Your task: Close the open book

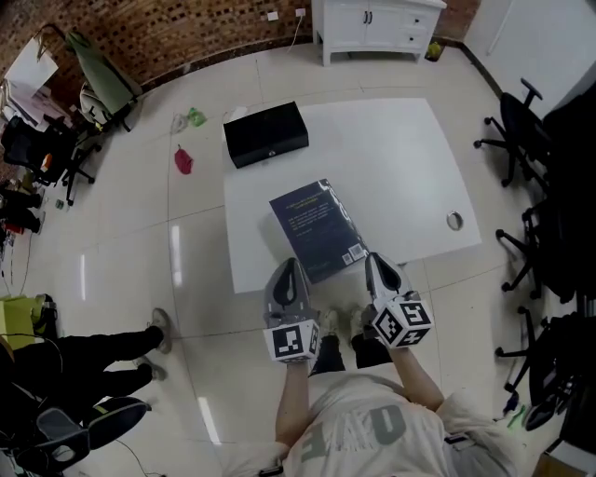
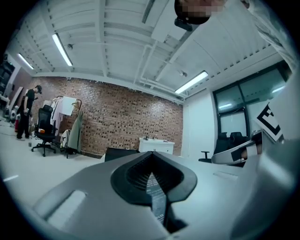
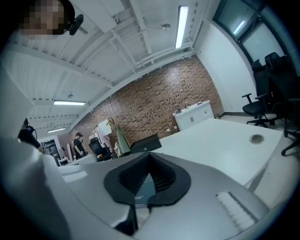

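Note:
A dark blue book [image 1: 317,228] lies closed and flat on the white table [image 1: 391,158], printed back cover up, near the table's front edge. My left gripper [image 1: 290,265] hovers just off that edge, at the book's near left corner, jaws together with nothing held. My right gripper [image 1: 374,259] hangs beside the book's near right corner, also shut and empty. In the left gripper view, the gripper [image 2: 151,157] points level and a strip of the book [image 2: 157,197] shows behind its tips. In the right gripper view, the gripper [image 3: 149,157] shows the book [image 3: 143,190] the same way.
A black box [image 1: 266,134] sits at the table's far left corner. A round metal grommet [image 1: 453,221] is set in the table's right side. A white cabinet [image 1: 377,26] stands against the brick wall. Office chairs [image 1: 521,140] crowd the right; someone's legs [image 1: 102,359] are at left.

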Motion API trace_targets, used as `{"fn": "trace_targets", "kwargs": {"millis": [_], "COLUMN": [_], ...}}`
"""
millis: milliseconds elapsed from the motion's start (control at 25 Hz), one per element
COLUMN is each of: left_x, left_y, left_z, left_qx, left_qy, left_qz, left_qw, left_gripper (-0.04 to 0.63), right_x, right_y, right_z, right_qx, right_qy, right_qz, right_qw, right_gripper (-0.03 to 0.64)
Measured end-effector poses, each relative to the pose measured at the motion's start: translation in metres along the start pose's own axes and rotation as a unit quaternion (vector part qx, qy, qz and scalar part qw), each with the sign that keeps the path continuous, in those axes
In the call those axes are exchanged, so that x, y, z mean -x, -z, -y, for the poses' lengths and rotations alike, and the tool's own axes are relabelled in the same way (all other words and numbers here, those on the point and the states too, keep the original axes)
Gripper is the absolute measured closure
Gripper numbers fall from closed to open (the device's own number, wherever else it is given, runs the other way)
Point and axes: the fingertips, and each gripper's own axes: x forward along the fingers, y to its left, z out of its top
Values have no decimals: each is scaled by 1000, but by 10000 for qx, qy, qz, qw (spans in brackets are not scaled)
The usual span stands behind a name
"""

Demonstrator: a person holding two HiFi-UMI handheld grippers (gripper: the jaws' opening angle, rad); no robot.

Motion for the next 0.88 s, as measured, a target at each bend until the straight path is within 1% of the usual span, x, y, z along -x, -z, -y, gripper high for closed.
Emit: {"fn": "trace_targets", "kwargs": {"millis": [120, 200, 280, 360, 440, 520, 600, 640, 760, 880], "left_x": [11, 28, 51, 71, 93, 126, 171, 195, 260, 324], "left_y": [-11, -14, -21, -27, -26, -27, -29, -26, -6, 16], "left_z": [4, 16, 31, 45, 62, 90, 122, 136, 173, 206], "left_qx": [204, 269, 213, 91, 102, 277, 489, 542, 486, 468], "left_qy": [52, 186, 256, 201, 179, 337, 519, 534, 446, 305], "left_qz": [240, 333, 383, 404, 444, 590, 762, 798, 705, 297], "left_qw": [9995, 9989, 9987, 9989, 9988, 9973, 9945, 9939, 9953, 9980], "left_gripper": [583, 583, 583, 583, 583, 583, 581, 581, 581, 581], "right_x": [18, 39, 66, 94, 129, 175, 225, 250, 320, 392], "right_y": [-8, -9, -10, -14, -13, -3, 14, 22, 37, 61], "right_z": [4, 5, 4, 3, 5, 12, 20, 23, 25, 21], "right_qx": [-110, -161, -202, -189, -104, -52, -137, -210, -323, -380], "right_qy": [62, 79, 33, -42, -57, -19, -15, -38, -147, -194], "right_qz": [256, 353, 463, 653, 832, 941, 992, 1019, 1101, 939], "right_qw": [9996, 9992, 9987, 9977, 9965, 9956, 9950, 9946, 9933, 9947], "right_gripper": [612, 612, 612, 612, 612, 612, 612, 612, 612, 612]}}
